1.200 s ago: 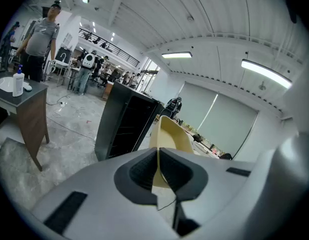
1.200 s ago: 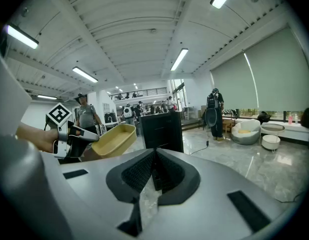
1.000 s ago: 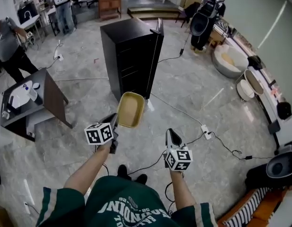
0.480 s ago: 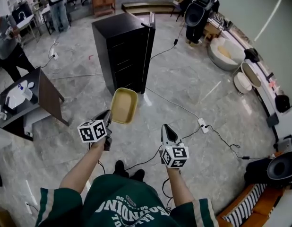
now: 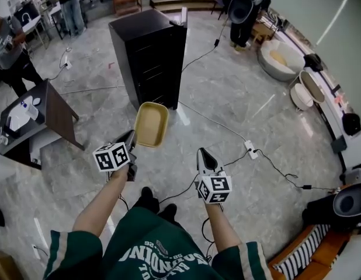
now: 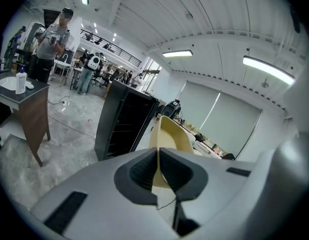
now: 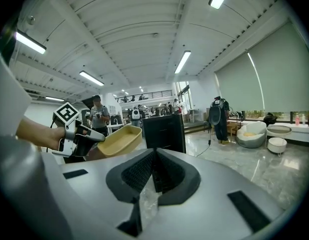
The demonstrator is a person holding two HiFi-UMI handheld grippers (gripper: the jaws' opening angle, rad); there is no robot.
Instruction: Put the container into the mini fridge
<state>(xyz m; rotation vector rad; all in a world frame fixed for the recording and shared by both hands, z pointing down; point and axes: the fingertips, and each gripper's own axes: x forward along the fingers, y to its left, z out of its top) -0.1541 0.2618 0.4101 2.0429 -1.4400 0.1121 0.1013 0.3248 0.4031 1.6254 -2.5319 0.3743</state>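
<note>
A shallow tan container (image 5: 151,124) hangs over the floor, held by its near rim in my left gripper (image 5: 131,140), which is shut on it. In the left gripper view the rim (image 6: 172,134) runs between the closed jaws of the left gripper (image 6: 158,151). The black mini fridge (image 5: 148,54) stands on the floor a good step beyond the container, its door (image 5: 183,17) ajar at its right side. My right gripper (image 5: 202,156) is lower right of the container, shut and holding nothing. The right gripper view shows that gripper (image 7: 154,156), the container (image 7: 119,140) at left and the fridge (image 7: 164,131) ahead.
A dark side table (image 5: 52,107) with white items stands to the left. People (image 5: 11,45) stand at the back left. A cable with a power strip (image 5: 250,150) crosses the floor on the right. White round seats (image 5: 280,60) and a black machine (image 5: 245,10) stand at the back right.
The fridge and the held container have slid a little left and up in the head view. The left gripper's grip on the rim is unchanged, and the right gripper stays shut.
</note>
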